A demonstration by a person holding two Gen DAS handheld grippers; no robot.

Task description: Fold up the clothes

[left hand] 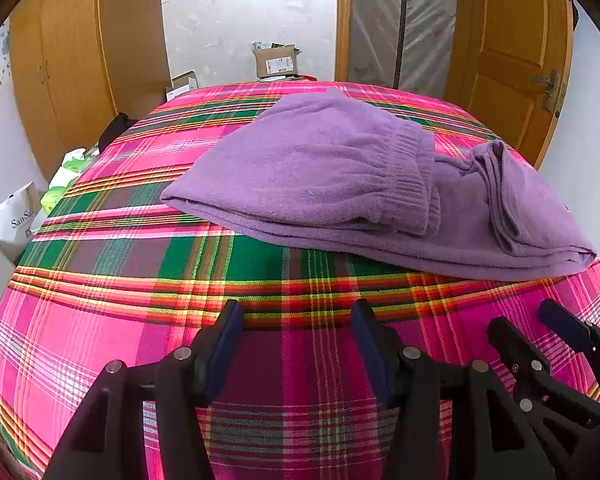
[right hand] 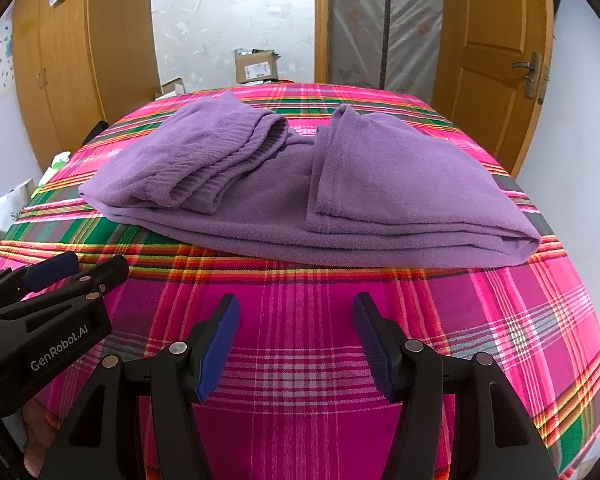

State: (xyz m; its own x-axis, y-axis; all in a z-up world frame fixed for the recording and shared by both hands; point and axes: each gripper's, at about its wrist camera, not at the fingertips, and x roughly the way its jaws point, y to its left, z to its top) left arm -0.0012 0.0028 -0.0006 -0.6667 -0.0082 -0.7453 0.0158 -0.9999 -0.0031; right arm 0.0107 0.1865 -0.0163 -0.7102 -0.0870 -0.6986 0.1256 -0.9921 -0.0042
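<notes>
- On the plaid bedspread (right hand: 300,320), toward the middle and far part of the bed, the purple garment (right hand: 284,196) lay partly folded: a ribbed cuff or waistband end (right hand: 236,148) was doubled over on its left and a flat flap (right hand: 400,172) was laid over on its right.
- The left tool (left hand: 296,340) hovered over bare bedspread just near of the garment, its jaws spread wide and holding nothing.
- The right tool (right hand: 296,336) stood beside it, to the right, likewise spread and empty, apart from the cloth.
- The step in hand looked like one more fold to close the bundle, though which fold was intended cannot be told.
- To do it well, each tool should probably take one near corner of the thick edge (right hand: 340,248), pinching all the layers together so none slid loose.
- Lifting both corners evenly and carrying them to the far side would likely keep the edges lined up.
- The fleecy cloth seemed soft and bulky, so a shallow pinch risked catching only the top layer.
</notes>
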